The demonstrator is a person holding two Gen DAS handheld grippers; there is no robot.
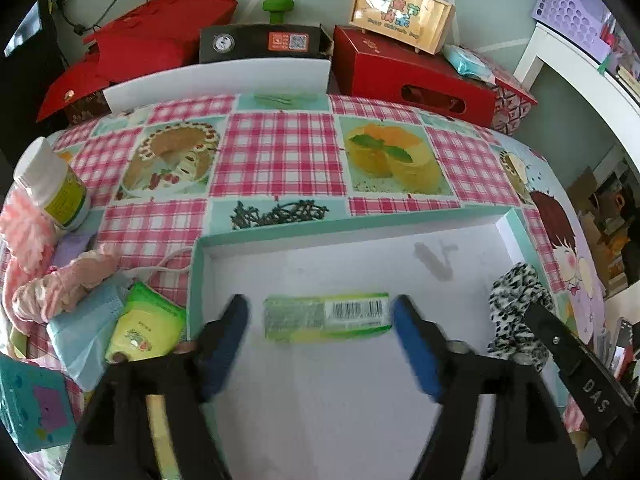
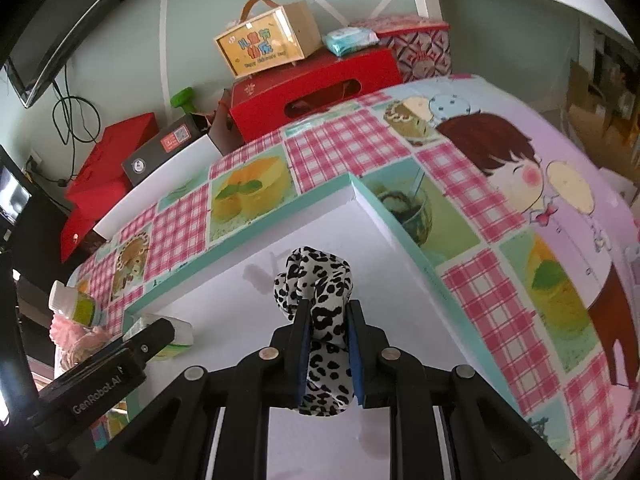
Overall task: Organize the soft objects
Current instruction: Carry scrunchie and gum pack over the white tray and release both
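**Op:** Checked tablecloth (image 1: 280, 152) covers the table, pink squares and cake pictures; red boxes (image 1: 412, 76) stacked along the wall at the top of both views. White tray (image 1: 320, 380) with a teal rim fills the lower centre.

**Obs:** Left side?

**Op:** My left gripper (image 1: 320, 320) is spread wide. The green tissue pack (image 1: 326, 317) lies flat on the tray floor between the blue pads, and neither pad touches it. I judge it placed. Best to lift straight up so a finger doesn't drag it.

**Obs:** Right?

**Op:** My right gripper (image 2: 328, 344) is pinching the spotted cloth (image 2: 316, 304), low over the tray. The cloth bulges above the pads. I'd lower it until it rests, well apart from the pack, then release fully.

**Obs:** Unclear items?

**Op:** Can't tell whether the cloth's bottom touches the tray; the fingers hide it. Lower left of the left view holds a heap: pink fabric (image 1: 60, 288), a blue mask (image 1: 86, 320), a yellow-green packet (image 1: 144, 328). Their edges overlap and run under my gripper. Left fingers are motion-blurred.
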